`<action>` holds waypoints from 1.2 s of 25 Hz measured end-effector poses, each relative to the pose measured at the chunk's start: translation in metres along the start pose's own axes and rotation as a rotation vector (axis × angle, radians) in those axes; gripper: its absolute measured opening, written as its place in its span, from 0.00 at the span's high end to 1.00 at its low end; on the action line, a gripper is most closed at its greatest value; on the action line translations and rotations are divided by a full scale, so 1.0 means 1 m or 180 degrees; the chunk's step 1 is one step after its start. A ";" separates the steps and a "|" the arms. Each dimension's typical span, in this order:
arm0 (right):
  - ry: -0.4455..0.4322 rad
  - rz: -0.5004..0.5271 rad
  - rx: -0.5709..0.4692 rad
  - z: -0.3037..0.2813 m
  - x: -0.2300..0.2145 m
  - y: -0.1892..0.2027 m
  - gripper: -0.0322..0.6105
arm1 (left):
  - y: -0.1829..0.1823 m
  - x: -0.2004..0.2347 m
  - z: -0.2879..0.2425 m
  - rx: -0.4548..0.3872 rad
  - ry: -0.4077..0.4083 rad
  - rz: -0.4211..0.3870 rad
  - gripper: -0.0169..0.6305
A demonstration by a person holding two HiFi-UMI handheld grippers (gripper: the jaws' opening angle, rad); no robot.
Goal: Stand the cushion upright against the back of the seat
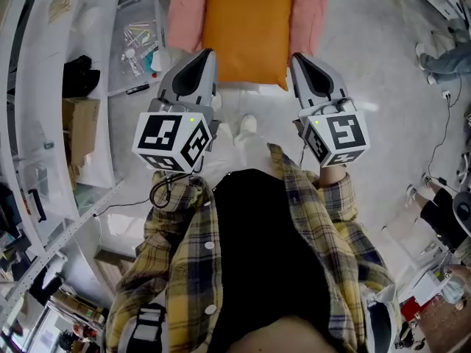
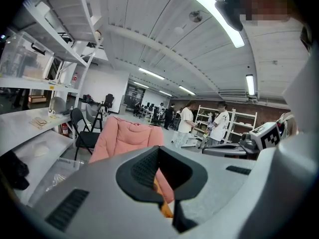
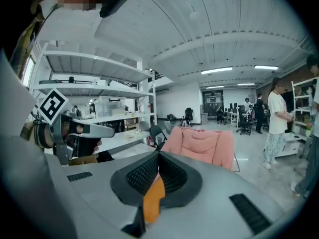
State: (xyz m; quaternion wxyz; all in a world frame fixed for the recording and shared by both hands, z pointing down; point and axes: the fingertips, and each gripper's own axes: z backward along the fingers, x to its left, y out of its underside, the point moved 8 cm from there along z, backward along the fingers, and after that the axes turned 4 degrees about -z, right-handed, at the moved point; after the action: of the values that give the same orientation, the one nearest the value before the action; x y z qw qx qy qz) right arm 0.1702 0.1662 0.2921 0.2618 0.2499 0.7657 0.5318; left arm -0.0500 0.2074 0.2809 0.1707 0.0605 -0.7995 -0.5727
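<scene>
White shelving: far L, long and cluttered; cardboard box by it.
Clear bin: just R of the shelving, small bits inside, beside the L edge of the pink chair.
L gripper: marker cube nearest the person, nose pointing away twd the chair. Fingers pressed together w/ a thin orange sliver of the cushion pinched betw them, at its near-L corner.
Cushion: orange, broad face up, spread over the chair's seat, not upright. Resting on the seat or hanging from the two grips: can't tell.
Pink chair: padded, straight ahead. Seat mostly covered by the cushion, pink showing either side. Its back rises beyond the jaws in both gripper views.
White shoe: on pale floor below the cushion's near edge, betw the two grippers.
R gripper: level w/ the L one, apart by about the cushion's width. Fingers clamped on the near-R corner, an orange fold poking out betw the pads.
Bystander: far R in the R gripper view, white top, standing well beyond the chair.
</scene>
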 end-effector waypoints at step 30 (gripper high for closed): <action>0.1100 0.0052 0.0464 -0.129 0.005 0.006 0.92 | 0.006 0.138 -0.112 0.0682 0.0889 -0.0261 0.97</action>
State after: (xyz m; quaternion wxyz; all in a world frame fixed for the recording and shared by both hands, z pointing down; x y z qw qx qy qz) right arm 0.0809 0.0828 0.3356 0.1031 0.1793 0.8337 0.5120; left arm -0.1400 0.0686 0.3468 0.2492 0.1898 -0.8213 -0.4768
